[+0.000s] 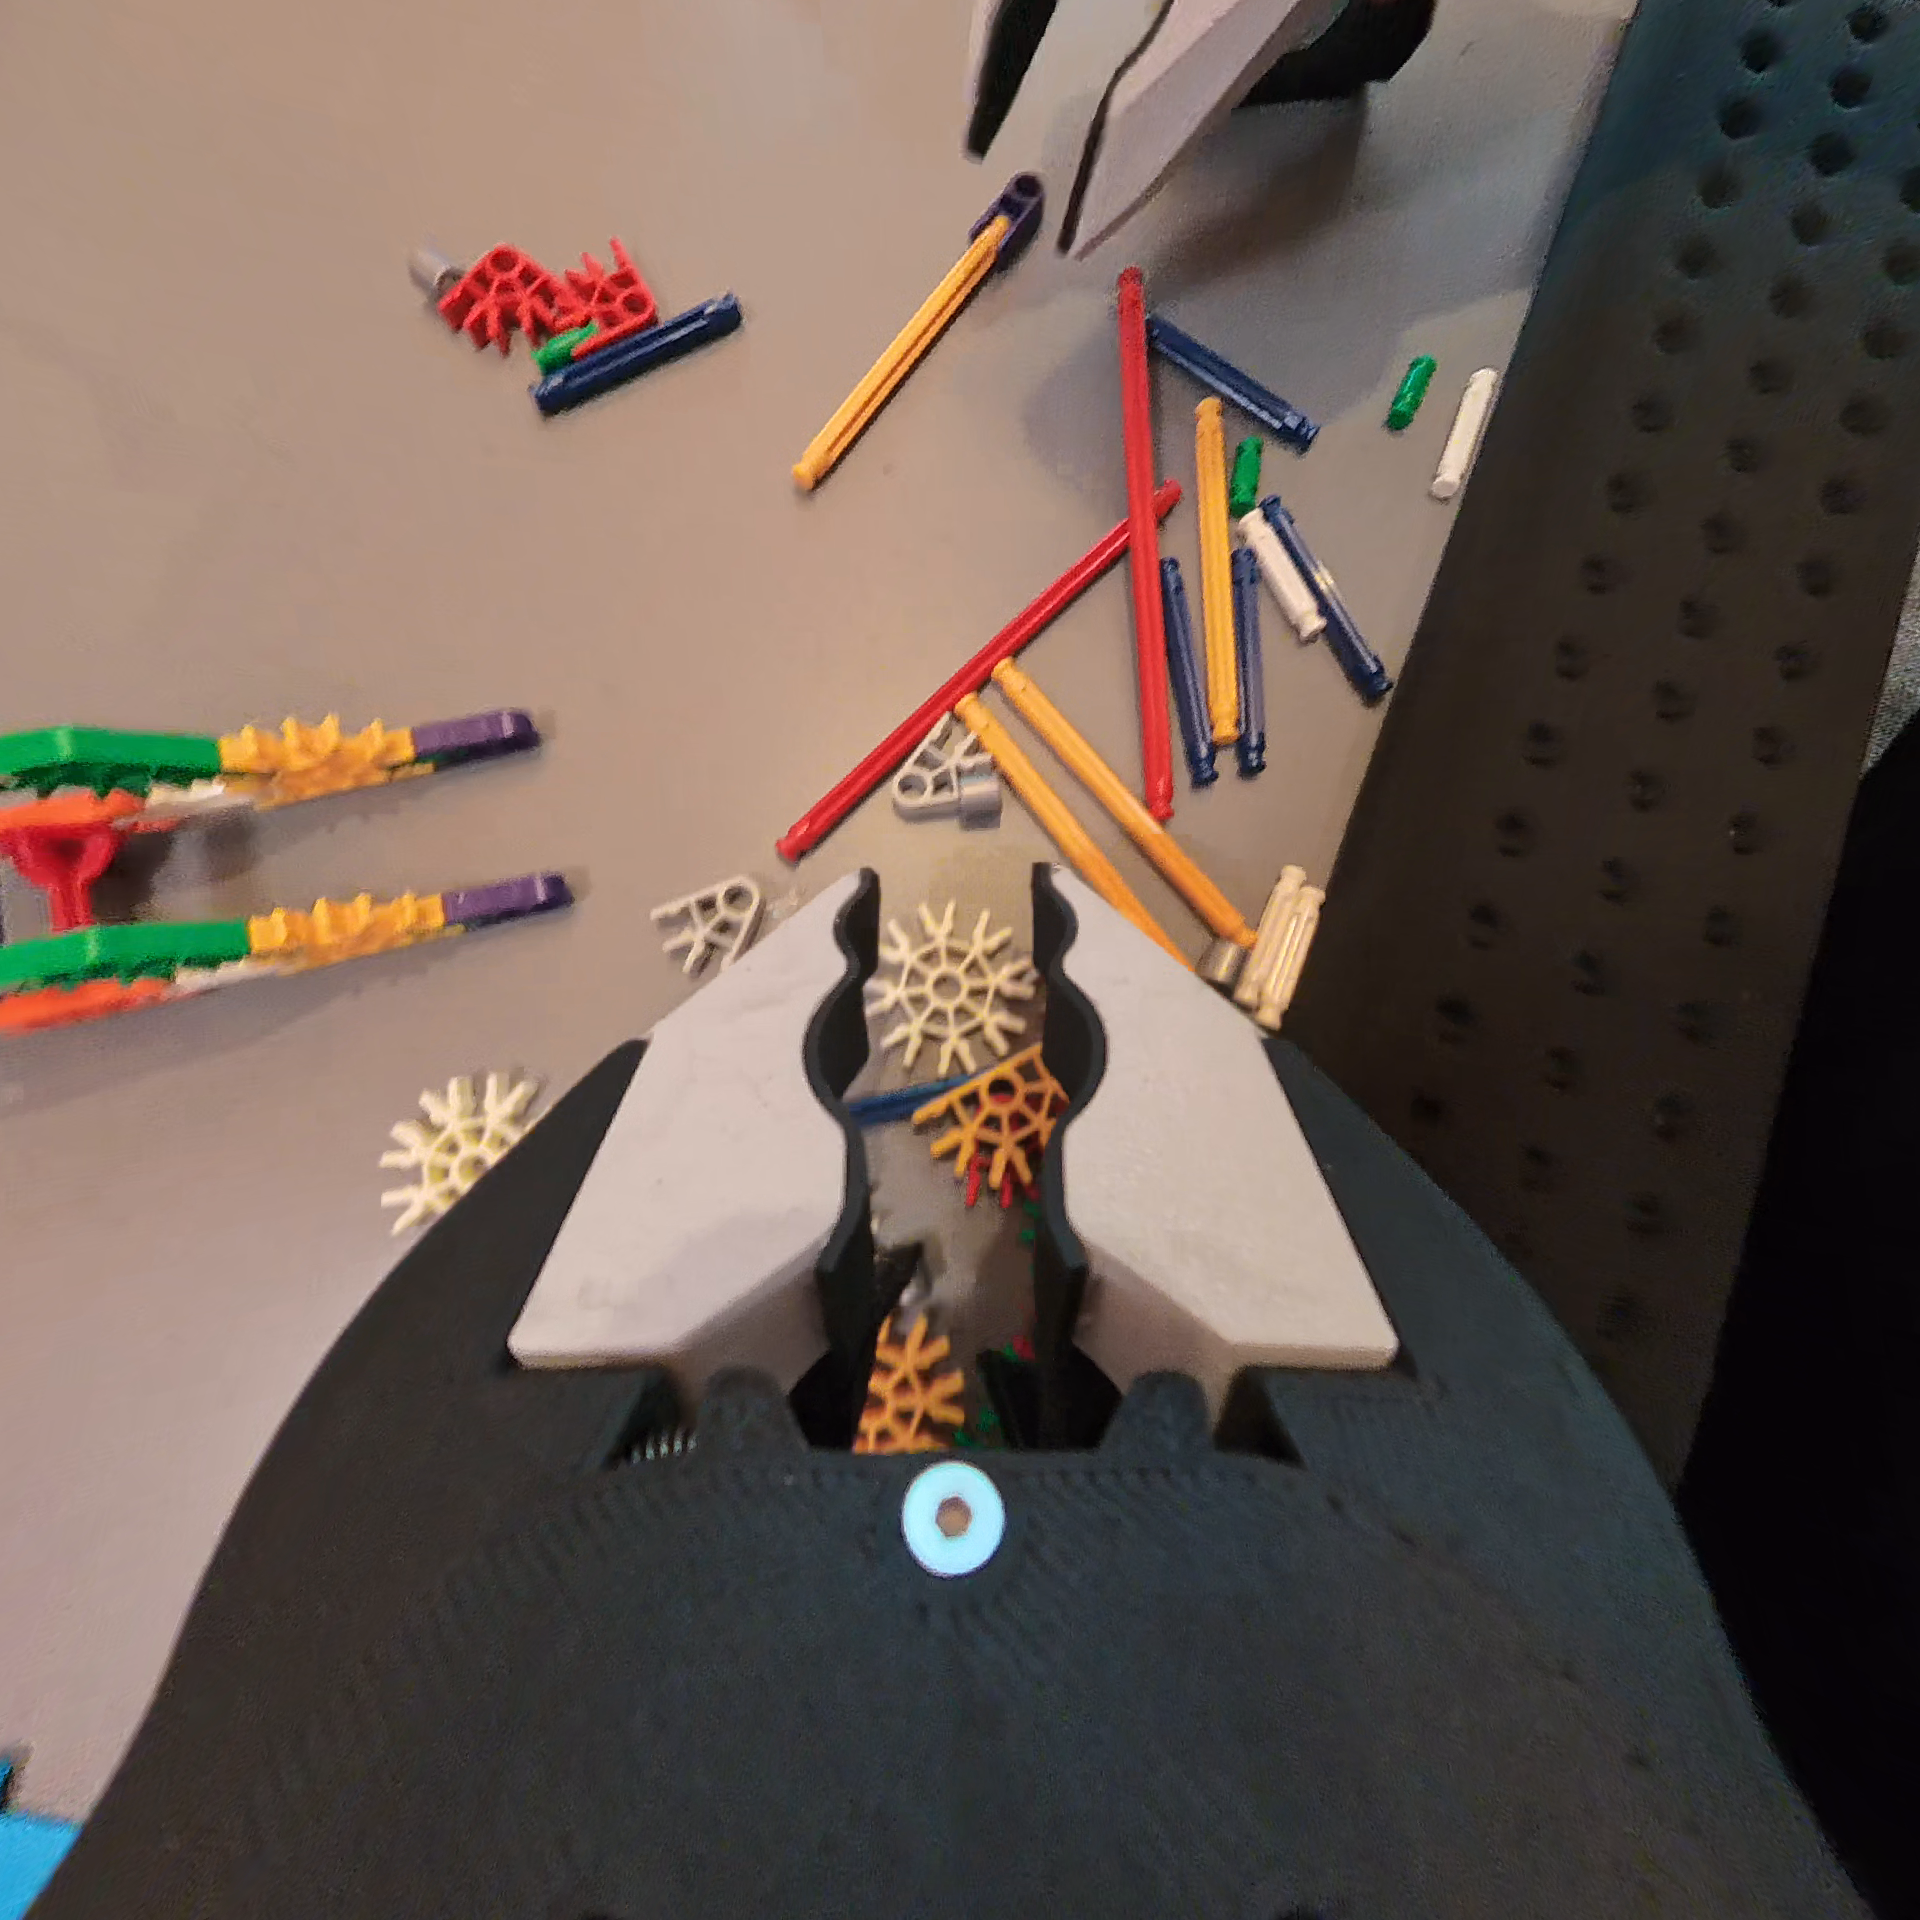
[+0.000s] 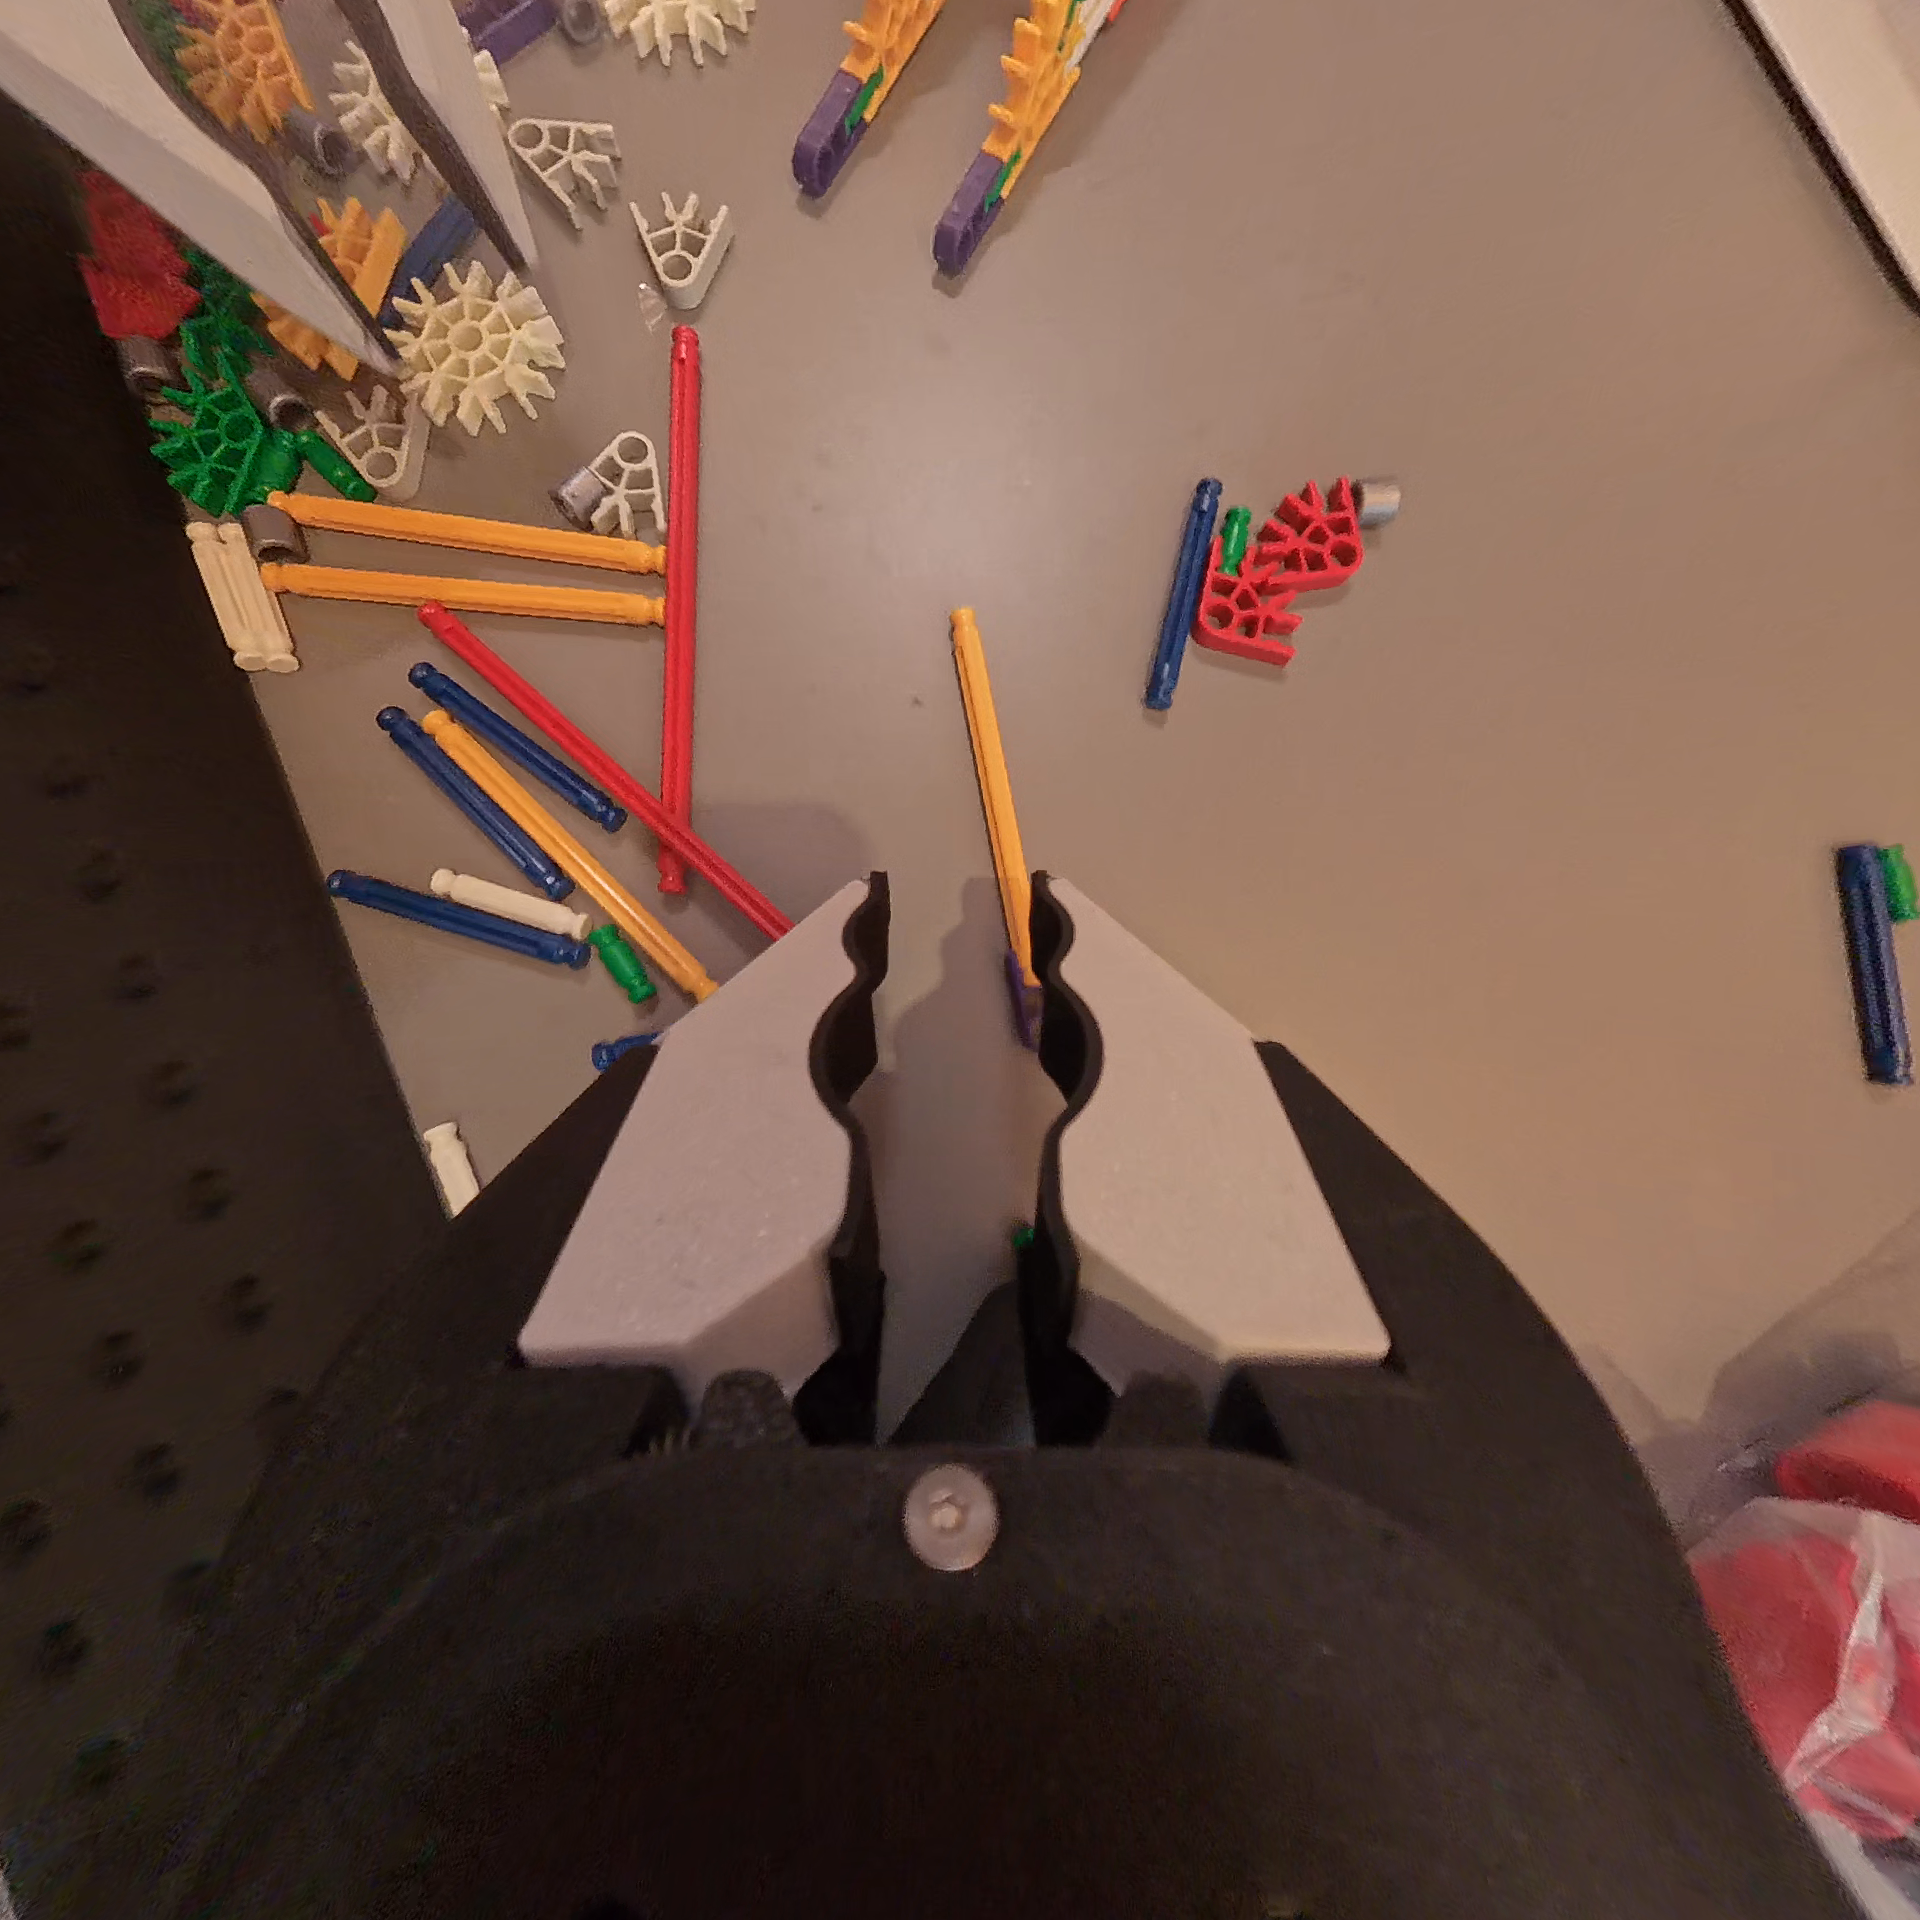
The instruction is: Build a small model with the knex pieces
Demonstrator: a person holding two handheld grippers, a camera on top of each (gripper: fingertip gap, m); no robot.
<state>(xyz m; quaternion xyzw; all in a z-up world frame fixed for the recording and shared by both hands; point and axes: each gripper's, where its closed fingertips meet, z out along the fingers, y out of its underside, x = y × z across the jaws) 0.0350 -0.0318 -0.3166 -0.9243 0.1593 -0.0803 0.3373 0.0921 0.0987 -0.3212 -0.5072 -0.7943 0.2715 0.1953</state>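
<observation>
My left gripper is open and empty. It hovers over a white snowflake connector and a yellow connector on the grey table. My right gripper is open. A yellow rod with a purple connector on its near end lies on the table just inside the right finger. The left wrist view shows the same rod and purple connector between the right gripper's tips. The left gripper also shows at the top left of the right wrist view.
Loose red, blue, yellow and white rods lie in a heap. Red connectors with a blue rod lie apart. A built piece in green, yellow and purple sits at the left. A black perforated mat borders the table. A plastic bag of red parts lies nearby. Left tips to right tips: about 15 cm. The left gripper is farther from the yellow rod, some 15 cm, than the right, some 4 cm. Seen from the left wrist view as well.
</observation>
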